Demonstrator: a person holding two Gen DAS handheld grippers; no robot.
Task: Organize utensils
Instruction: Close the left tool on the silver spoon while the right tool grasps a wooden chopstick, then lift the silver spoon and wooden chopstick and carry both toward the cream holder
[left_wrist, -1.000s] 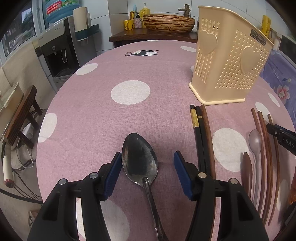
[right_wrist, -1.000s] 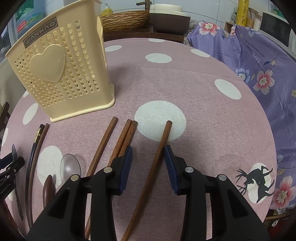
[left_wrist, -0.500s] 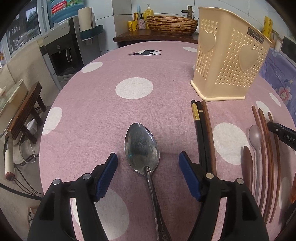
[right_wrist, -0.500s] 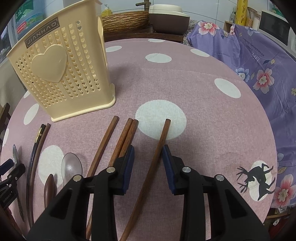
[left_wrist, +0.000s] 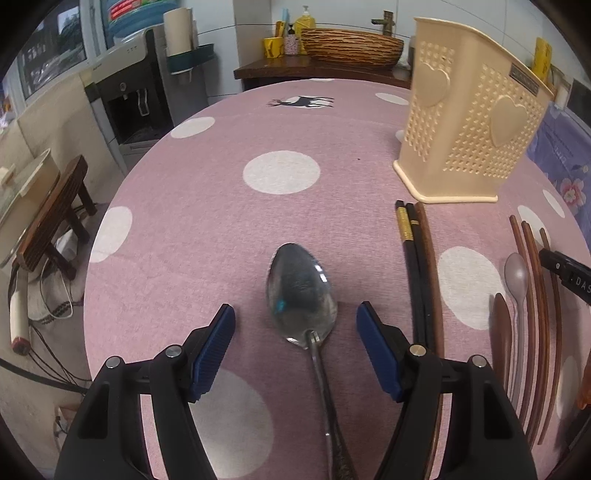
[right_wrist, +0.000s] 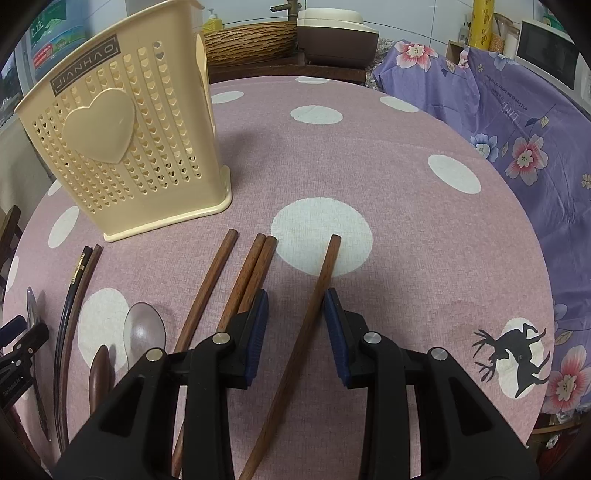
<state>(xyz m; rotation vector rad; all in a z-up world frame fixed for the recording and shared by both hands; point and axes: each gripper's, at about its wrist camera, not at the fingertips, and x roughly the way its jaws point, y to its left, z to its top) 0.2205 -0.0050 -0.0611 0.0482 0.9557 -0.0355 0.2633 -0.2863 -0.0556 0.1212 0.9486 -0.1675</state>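
A metal spoon (left_wrist: 301, 295) lies on the pink dotted tablecloth (left_wrist: 221, 206), its bowl pointing away. My left gripper (left_wrist: 295, 306) is open, its blue pads wide on either side of the bowl's near end and clear of it. My right gripper (right_wrist: 296, 293) is open around a single wooden chopstick (right_wrist: 321, 280), which runs close to the right pad and leaves a gap on the left. The cream perforated utensil holder (left_wrist: 469, 129) (right_wrist: 122, 147) stands upright at the back.
Between the grippers lie black chopsticks (left_wrist: 412, 266), a grey plastic spoon (right_wrist: 144, 328), a dark wooden spoon (right_wrist: 99, 373) and more wooden chopsticks (right_wrist: 251, 273). A stool (left_wrist: 51, 218) and water dispenser (left_wrist: 125, 92) stand left of the table. Purple floral cloth (right_wrist: 517, 129) is to its right.
The left jaws have spread wider around the spoon, and the spoon sits slightly farther forward in view. The right jaws have narrowed a little around the chopstick.
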